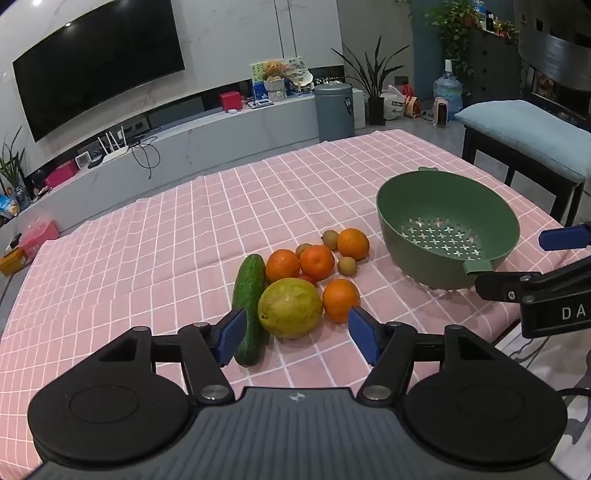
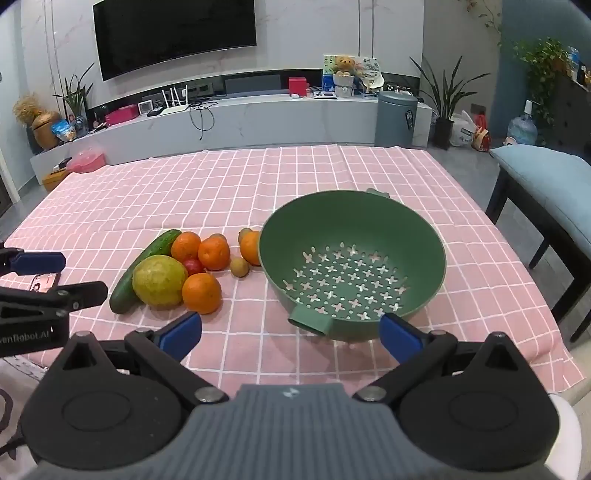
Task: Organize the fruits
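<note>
Fruit pile [image 2: 184, 269] on tablecloth [image 2: 258, 184], colander [image 2: 351, 225] just right, cucumber [image 2: 144, 269] at pile's left

Left gripper [image 1: 295, 334] and right gripper [image 2: 290, 334] angle downward, jaws spread, holding nothing

Home living room: wall-mounted television [image 2: 173, 33], long low media console [image 2: 236, 118] with router and teddy bear [image 2: 345, 64], potted plants, water jug, pink checked tablecloth [image 2: 221, 184].
</note>
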The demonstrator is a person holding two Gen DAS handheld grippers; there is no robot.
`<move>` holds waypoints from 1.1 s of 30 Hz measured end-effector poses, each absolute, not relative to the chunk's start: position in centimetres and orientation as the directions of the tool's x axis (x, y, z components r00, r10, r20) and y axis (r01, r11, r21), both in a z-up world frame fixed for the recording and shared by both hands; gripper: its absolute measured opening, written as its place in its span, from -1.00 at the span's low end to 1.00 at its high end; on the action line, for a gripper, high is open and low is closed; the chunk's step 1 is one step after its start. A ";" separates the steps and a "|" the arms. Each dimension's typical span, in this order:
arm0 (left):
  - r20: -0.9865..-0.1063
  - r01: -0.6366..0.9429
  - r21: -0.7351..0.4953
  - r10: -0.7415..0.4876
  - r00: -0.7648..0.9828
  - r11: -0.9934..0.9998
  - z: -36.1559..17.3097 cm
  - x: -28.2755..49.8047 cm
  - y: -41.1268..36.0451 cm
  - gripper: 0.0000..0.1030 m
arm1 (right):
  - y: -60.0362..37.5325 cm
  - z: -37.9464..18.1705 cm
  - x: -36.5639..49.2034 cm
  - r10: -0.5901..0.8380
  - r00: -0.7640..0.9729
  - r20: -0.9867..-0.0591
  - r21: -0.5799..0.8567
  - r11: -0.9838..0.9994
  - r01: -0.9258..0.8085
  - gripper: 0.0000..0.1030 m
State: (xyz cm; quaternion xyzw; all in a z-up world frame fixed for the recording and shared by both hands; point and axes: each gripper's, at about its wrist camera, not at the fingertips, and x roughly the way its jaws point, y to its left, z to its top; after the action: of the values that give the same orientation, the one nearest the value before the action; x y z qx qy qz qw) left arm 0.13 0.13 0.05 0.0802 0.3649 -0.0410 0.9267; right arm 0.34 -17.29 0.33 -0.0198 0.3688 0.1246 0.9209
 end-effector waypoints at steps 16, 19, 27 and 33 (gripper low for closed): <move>-0.696 0.142 0.116 -0.021 0.718 0.983 -0.2 0.7 0.3 0.39 | -17.5 0.0 1.7 0.181 0.666 -0.724 0.059 0.977 -0.203 0.91; -0.699 0.140 0.123 -0.014 0.715 0.982 -0.1 0.8 0.2 0.39 | -17.6 -0.1 1.8 0.179 0.660 -0.730 0.060 0.978 -0.198 0.91; -0.700 0.139 0.114 -0.020 0.713 0.984 -0.3 1.1 0.3 0.39 | -17.6 -0.2 1.8 0.173 0.655 -0.736 0.060 0.979 -0.193 0.91; -0.699 0.139 0.110 -0.023 0.714 0.984 -0.2 0.9 0.2 0.39 | -17.5 -0.2 1.9 0.171 0.654 -0.736 0.058 0.980 -0.191 0.91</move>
State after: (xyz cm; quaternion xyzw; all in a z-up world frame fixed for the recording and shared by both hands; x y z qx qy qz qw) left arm 0.92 0.17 -0.24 0.0776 0.3753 -0.0440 0.9226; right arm 1.86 -17.54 -0.18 -0.0123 0.4035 0.0998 0.9094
